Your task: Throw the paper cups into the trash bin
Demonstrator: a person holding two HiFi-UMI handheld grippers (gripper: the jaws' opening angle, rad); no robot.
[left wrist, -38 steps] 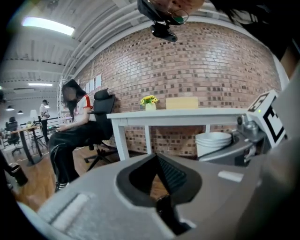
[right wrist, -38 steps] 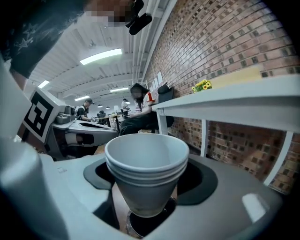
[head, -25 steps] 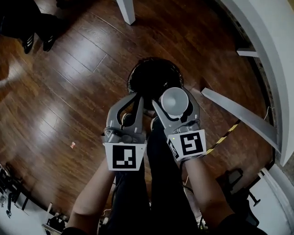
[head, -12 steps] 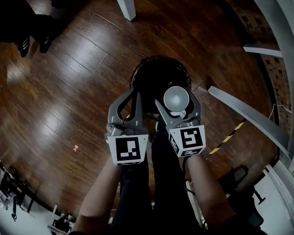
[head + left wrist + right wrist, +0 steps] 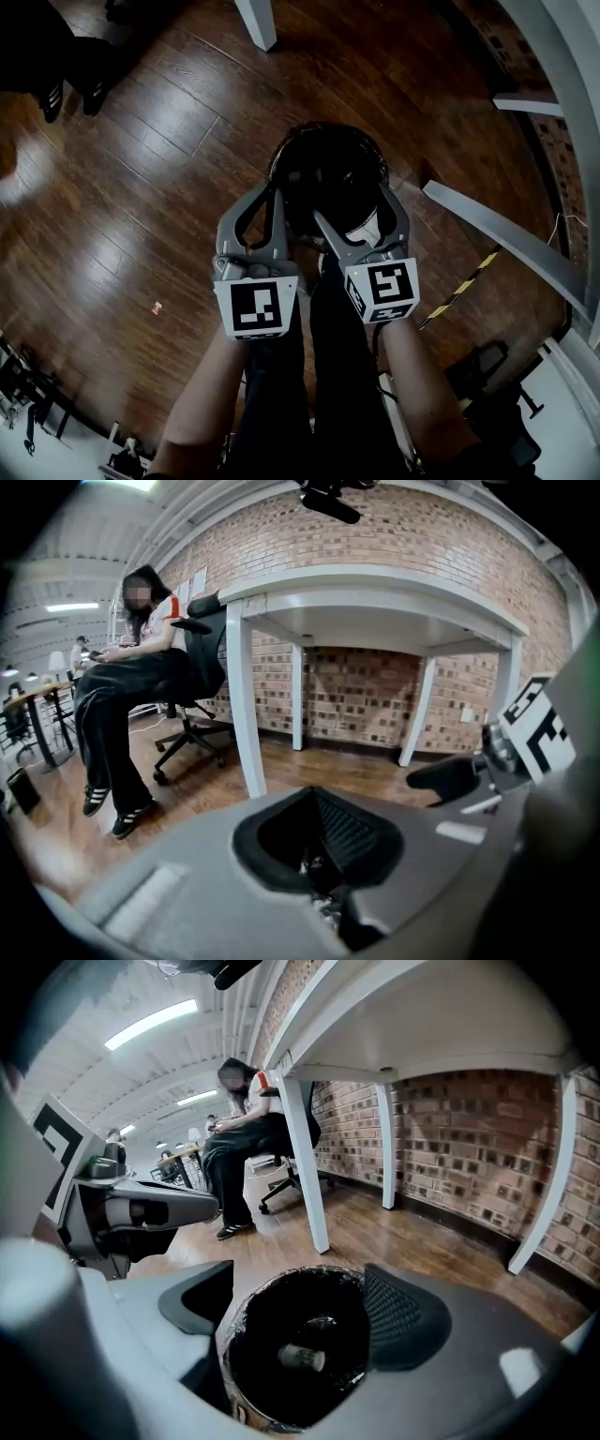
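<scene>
A round black trash bin (image 5: 323, 131) with a dark liner stands on the wooden floor right below both grippers. My right gripper (image 5: 354, 208) hangs over its mouth, its jaws opening wide with nothing between them. In the right gripper view a white paper cup (image 5: 302, 1358) lies on its side deep inside the bin (image 5: 246, 1309), under the right gripper (image 5: 300, 1318). My left gripper (image 5: 277, 194) is beside it at the bin's near left rim, shut and empty. In the left gripper view the left gripper (image 5: 325, 897) shows its jaws pressed together.
White table legs (image 5: 257, 21) stand beyond the bin, with a white frame bar (image 5: 497, 246) to the right. A yellow-black striped strip (image 5: 459, 286) lies on the floor. A person sits on an office chair (image 5: 192, 682) to the left, by the brick wall (image 5: 356, 696).
The paper cup that sat between the right gripper's jaws is gone from them; the jaws have spread and the cup lies in the bin. Both grippers stayed over the bin.
</scene>
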